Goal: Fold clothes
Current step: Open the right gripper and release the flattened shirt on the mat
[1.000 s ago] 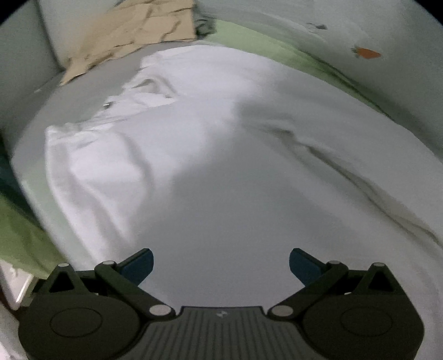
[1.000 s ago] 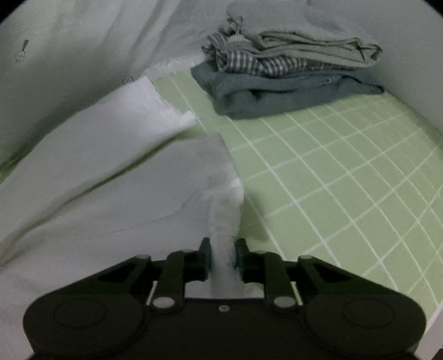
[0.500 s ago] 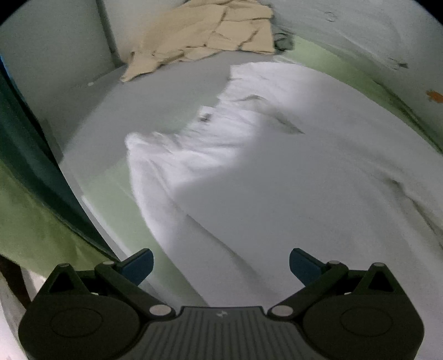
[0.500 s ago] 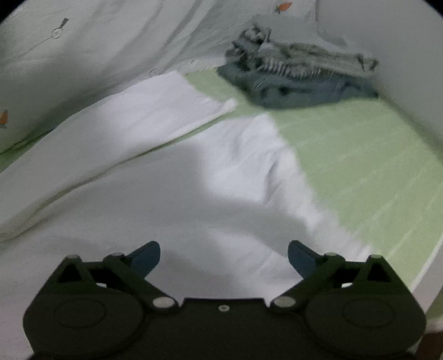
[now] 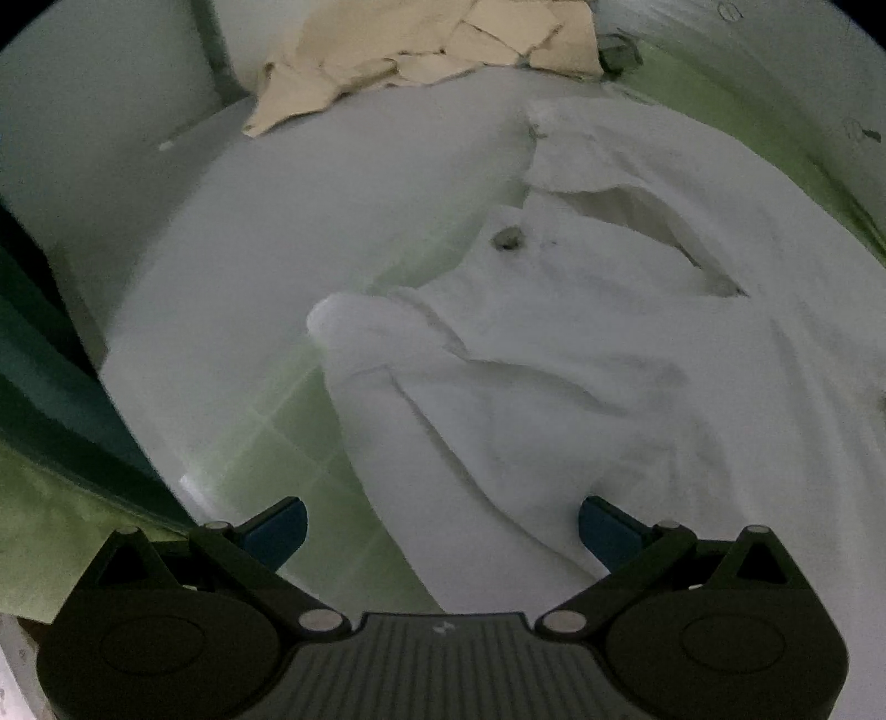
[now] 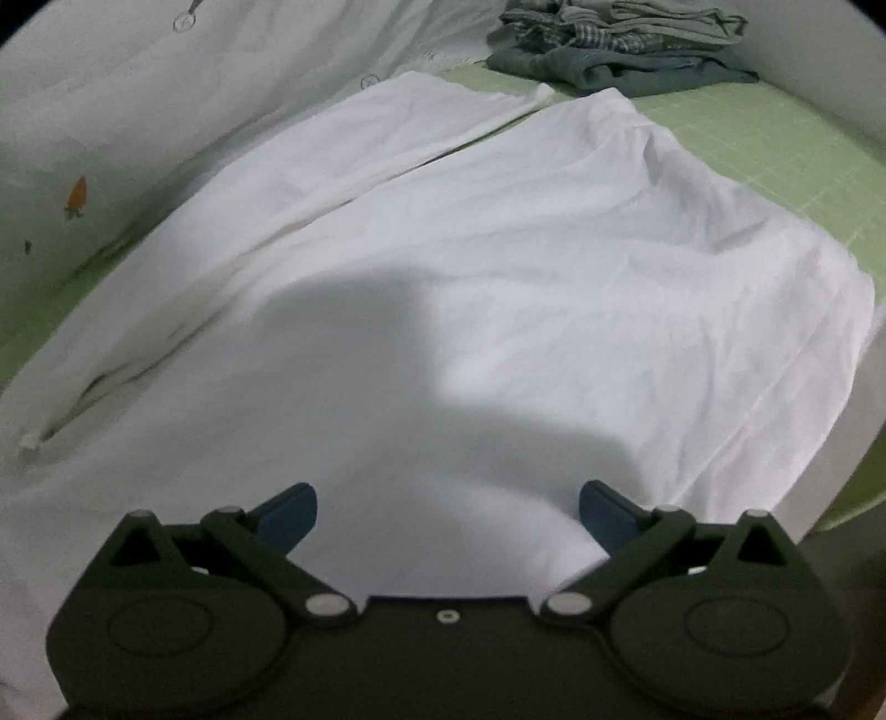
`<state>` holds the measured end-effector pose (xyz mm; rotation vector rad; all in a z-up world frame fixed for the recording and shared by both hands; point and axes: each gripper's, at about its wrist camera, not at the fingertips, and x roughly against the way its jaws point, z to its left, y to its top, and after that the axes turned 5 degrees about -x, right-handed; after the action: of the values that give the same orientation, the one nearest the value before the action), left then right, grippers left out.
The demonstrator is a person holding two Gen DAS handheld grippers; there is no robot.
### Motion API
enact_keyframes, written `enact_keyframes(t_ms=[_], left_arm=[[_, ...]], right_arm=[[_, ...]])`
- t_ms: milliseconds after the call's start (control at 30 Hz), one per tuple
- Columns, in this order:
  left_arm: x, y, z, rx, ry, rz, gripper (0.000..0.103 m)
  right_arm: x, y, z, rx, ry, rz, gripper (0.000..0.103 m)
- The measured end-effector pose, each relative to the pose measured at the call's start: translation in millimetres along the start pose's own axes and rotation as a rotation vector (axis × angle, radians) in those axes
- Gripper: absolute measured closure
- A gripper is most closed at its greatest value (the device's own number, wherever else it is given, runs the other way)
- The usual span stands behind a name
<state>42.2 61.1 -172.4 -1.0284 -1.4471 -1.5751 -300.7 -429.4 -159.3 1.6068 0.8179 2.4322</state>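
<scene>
— Where are the white trousers?
— Mid-frame on the green bed, legs apart, unfolded (waistband centre-left view).
— Tools?
— Left tool and right tool both spread, empty. A folded stack waits upper right; this fold is yet to begin.

My left gripper hangs with its jaws spread wide, the blue fingertips well apart and nothing caught between them. My right gripper is the same: jaws wide, blue pads far from each other, holding nothing. Both point forward and somewhat downward, each with its dark linkage arms splayed out to either side.
</scene>
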Motion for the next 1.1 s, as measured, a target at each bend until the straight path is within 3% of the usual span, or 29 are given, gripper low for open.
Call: enact_keyframes(t_ms=[300, 533, 900, 1100], left_arm=[[-14, -3, 2, 0.015, -0.024, 0.028, 0.0], [-14, -7, -6, 0.012, -0.002, 0.023, 0.0], [-11, -12, -15, 0.03, 0.047, 0.017, 0.0], [-9, -20, -26, 0.037, 0.045, 0.02, 0.0]], right_arm=[[21, 4, -50, -0.2, 0.032, -0.102, 0.0], [27, 5, -80, -0.314, 0.079, -0.127, 0.0], [27, 20, -104, -0.284, -0.048, -0.149, 0.0], [22, 24, -112, -0.28, -0.055, -0.127, 0.003]])
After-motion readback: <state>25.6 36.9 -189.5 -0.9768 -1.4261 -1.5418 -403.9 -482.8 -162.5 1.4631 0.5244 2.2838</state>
